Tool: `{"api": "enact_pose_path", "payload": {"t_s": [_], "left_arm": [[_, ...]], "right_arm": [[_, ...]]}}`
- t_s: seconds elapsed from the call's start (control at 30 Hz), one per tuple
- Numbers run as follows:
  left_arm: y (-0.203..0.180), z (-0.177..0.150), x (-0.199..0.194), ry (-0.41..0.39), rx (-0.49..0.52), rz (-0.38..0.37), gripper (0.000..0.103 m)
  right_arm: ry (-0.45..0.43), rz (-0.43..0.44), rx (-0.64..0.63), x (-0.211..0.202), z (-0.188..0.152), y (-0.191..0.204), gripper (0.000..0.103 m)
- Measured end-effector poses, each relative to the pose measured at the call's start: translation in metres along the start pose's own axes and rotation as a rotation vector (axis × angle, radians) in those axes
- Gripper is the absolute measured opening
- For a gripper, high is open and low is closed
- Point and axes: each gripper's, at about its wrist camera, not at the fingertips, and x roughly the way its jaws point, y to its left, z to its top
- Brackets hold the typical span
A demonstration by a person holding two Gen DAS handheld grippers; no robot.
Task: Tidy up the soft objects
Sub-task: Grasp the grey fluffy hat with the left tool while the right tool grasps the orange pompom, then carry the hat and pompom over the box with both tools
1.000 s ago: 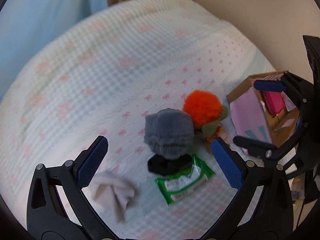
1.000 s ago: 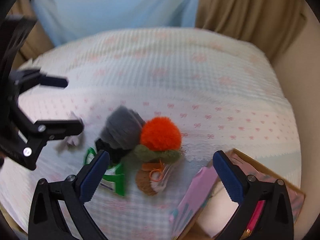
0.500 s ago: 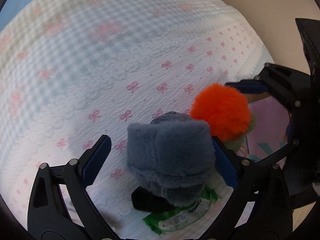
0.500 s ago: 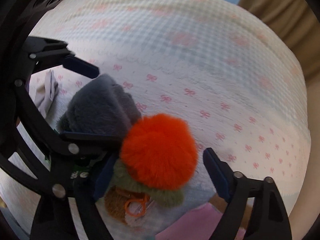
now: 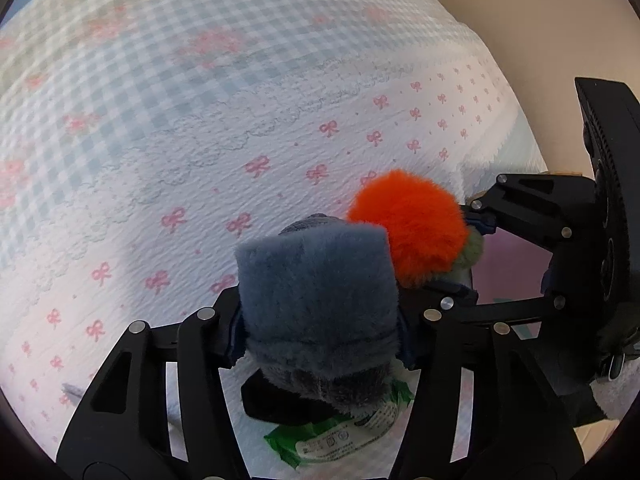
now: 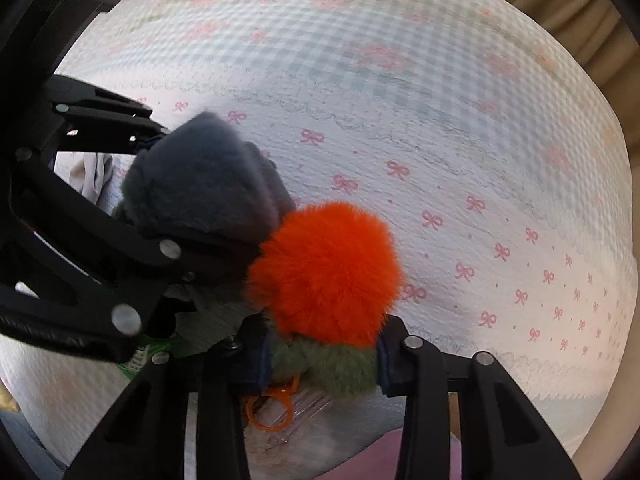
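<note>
A grey plush block (image 5: 316, 292) sits on the bow-patterned bedspread (image 5: 240, 120). My left gripper (image 5: 320, 336) is shut on it, with both pads pressed into its sides. It also shows in the right wrist view (image 6: 204, 184). Beside it to the right is an orange pom-pom toy (image 5: 408, 224) with a green furry base (image 6: 332, 364). My right gripper (image 6: 320, 364) is shut on that green base, under the orange ball (image 6: 328, 268).
A green wipes packet (image 5: 340, 436) and a black soft item (image 5: 276, 400) lie under the grey plush. An orange plastic ring (image 6: 272, 408) lies below the pom-pom. A pink box (image 5: 508, 268) stands at the right. A beige cloth (image 6: 96, 176) lies left.
Both grippers moved down and forward onto the toys and closed: the left on the grey plush, the right on the pom-pom toy's green base.
</note>
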Motion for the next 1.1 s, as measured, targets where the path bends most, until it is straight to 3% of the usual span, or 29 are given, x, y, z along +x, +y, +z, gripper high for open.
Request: {"api": "enact_pose_path", "payload": {"t_s": [0.47, 1.1], "left_arm": [[-0.015, -0.017, -0.089, -0.129, -0.001, 0.047, 0.052], [-0.121, -0.102, -0.274, -0.348, 0.024, 0.066, 0.052]], "right_arm": [[-0.168, -0.016, 0.158, -0.086, -0.021, 0.003, 0.034], [-0.424, -0.057, 0.373, -0.305, -0.089, 0.056, 0.034]]}}
